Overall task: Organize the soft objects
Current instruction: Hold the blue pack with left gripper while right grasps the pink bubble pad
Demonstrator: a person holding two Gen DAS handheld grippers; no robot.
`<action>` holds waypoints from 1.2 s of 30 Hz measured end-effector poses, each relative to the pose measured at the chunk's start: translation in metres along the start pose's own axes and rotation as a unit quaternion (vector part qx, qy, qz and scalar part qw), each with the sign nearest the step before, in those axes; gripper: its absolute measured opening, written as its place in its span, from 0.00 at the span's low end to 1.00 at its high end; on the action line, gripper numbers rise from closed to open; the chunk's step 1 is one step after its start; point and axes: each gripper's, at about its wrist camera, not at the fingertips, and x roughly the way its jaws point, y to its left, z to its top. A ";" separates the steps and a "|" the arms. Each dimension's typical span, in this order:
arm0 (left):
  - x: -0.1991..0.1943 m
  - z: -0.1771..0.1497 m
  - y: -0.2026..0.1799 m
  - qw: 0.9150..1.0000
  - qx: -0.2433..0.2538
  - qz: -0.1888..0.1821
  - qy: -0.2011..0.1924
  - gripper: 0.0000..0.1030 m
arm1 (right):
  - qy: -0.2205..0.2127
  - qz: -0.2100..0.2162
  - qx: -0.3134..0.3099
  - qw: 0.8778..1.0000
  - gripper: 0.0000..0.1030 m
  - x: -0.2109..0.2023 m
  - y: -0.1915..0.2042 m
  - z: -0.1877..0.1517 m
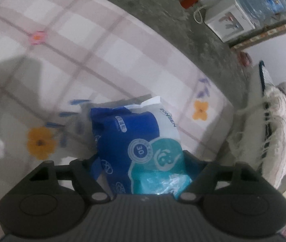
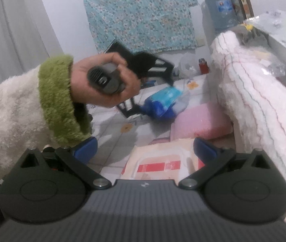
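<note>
A blue and teal plastic pack of tissues (image 1: 143, 151) lies on the checked, flowered bedsheet (image 1: 82, 50). My left gripper (image 1: 138, 161) points down at it, one finger on each side, and both touch the wrapper. From the right wrist view the same pack (image 2: 163, 102) sits between the left gripper's (image 2: 153, 94) black fingers, held by a hand (image 2: 102, 84) in a cream and green fleece sleeve. My right gripper (image 2: 146, 150) stands open, its blue pads (image 2: 86, 149) apart above a cream pack with a red label (image 2: 159, 161), not touching it.
A pink foam block (image 2: 201, 121) lies beside the cream pack. A folded white fringed blanket (image 2: 263, 100) rises along the right. Beyond the bed's edge are grey floor (image 1: 163, 10), a red bottle (image 1: 189, 0), a white box (image 1: 227, 20) and a water jug (image 2: 219, 12).
</note>
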 end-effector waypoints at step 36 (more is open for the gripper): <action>-0.313 -0.099 0.268 0.938 0.109 -0.240 -0.227 0.76 | 0.164 -0.296 0.384 0.859 0.99 0.161 -0.044 0.066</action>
